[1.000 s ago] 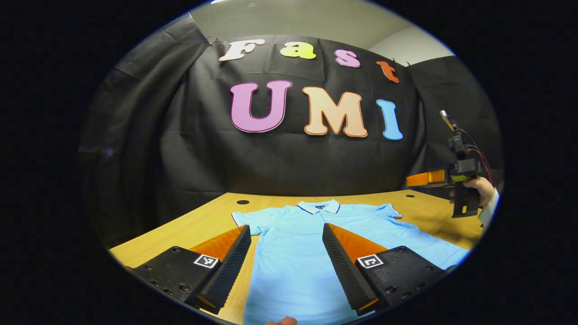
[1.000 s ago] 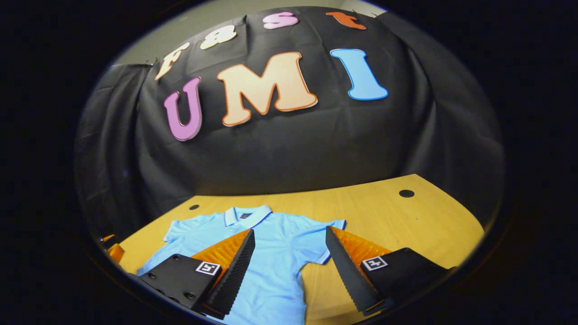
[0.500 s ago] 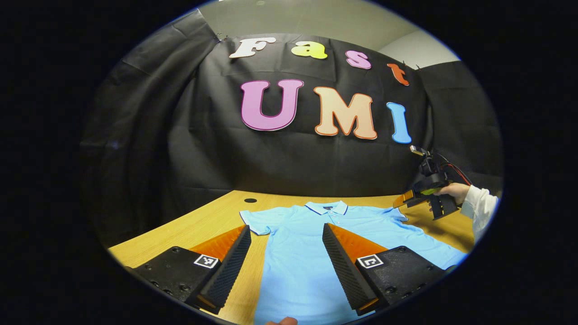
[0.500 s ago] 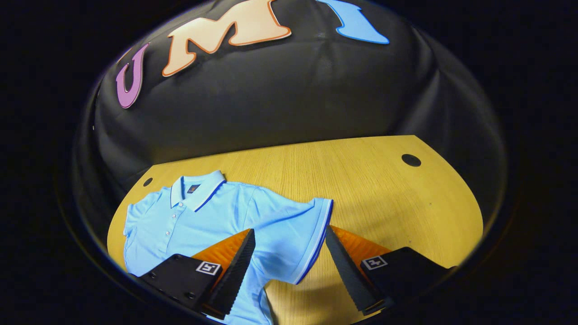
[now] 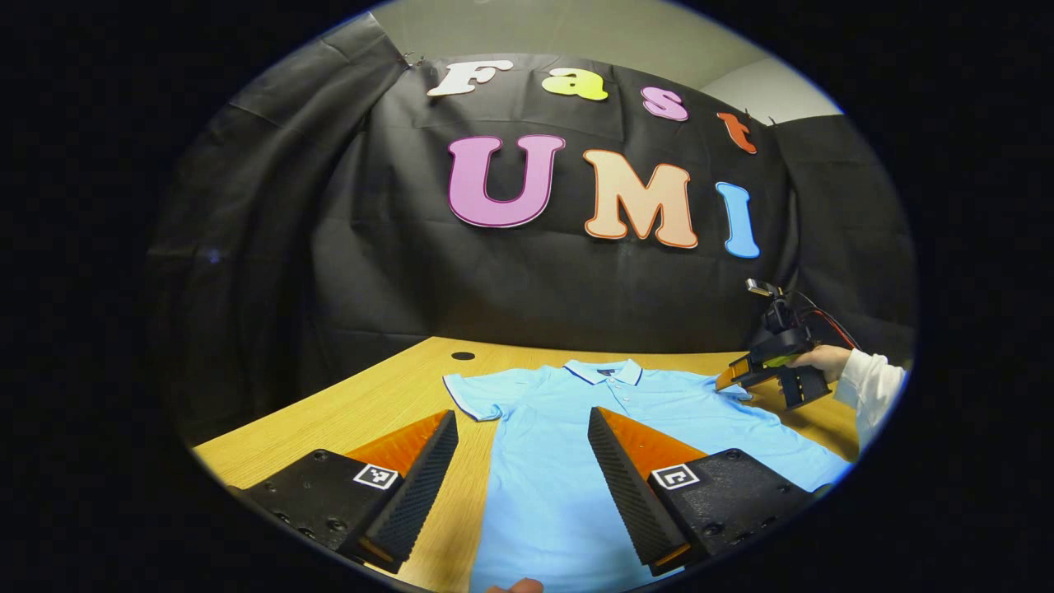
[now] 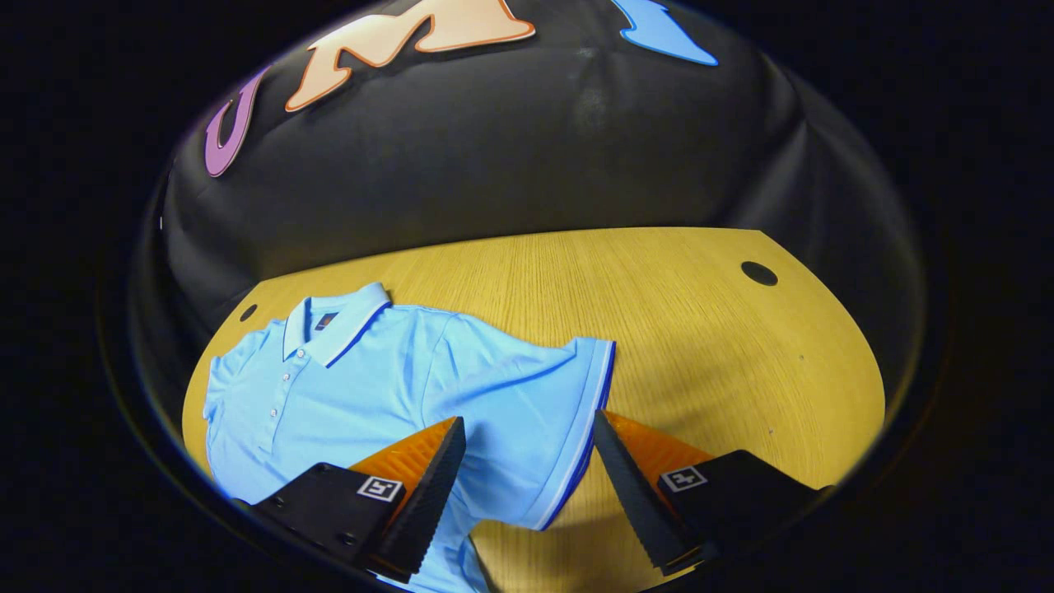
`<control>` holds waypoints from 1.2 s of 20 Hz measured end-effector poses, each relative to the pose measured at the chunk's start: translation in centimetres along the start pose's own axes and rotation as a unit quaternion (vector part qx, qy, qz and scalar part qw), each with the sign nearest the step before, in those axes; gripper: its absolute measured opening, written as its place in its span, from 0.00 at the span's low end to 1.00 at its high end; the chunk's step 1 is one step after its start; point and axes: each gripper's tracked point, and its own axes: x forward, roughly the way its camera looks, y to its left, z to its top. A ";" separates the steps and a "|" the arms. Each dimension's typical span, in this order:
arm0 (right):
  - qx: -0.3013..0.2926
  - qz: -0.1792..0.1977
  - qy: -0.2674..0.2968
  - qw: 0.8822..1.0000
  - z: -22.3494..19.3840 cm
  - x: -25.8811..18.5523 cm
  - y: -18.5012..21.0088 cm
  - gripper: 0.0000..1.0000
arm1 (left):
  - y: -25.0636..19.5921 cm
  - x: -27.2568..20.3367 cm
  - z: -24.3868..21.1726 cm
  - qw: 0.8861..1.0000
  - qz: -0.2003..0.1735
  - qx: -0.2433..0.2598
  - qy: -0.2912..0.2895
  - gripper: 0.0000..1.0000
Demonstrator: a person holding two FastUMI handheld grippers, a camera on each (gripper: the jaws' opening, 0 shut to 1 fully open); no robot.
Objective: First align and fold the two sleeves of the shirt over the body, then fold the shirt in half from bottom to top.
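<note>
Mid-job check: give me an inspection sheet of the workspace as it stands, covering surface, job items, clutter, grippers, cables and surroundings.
Surface: wooden table with round holes near its far edge.
Job's things: light blue polo shirt lying flat, front up, collar toward the wall; both sleeves spread out, nothing folded yet.
Clutter: nothing seen.
Grippers: left hand-held gripper open, above the shirt's body; right hand-held gripper open, fingers on either side of the right sleeve cuff, not closed on it.
Cables: red and black wires on the right hand-held gripper.
Surroundings: black cloth wall; a white-sleeved hand holding the right hand-held gripper.
</note>
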 end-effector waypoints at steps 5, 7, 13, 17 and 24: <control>-0.032 -0.005 -0.017 0.999 0.0 0.3 0.3 0.96 | -0.5 0.1 -0.2 1.000 -0.009 -0.004 0.002 0.95; -0.033 0.003 -0.021 0.999 -0.1 0.4 0.7 0.87 | -1.0 0.2 -0.3 1.000 -0.016 -0.011 0.004 0.95; -0.009 0.036 -0.014 0.999 -0.2 0.1 2.4 0.21 | -1.0 -0.1 0.3 1.000 -0.017 -0.005 -0.006 0.95; 0.031 0.076 -0.039 0.996 1.6 -1.1 4.3 0.03 | -0.9 -0.1 0.6 1.000 -0.014 -0.003 -0.009 0.95; 0.032 0.208 -0.088 0.974 4.4 -5.6 13.1 0.03 | -1.0 0.0 -0.2 1.000 -0.019 -0.013 0.001 0.95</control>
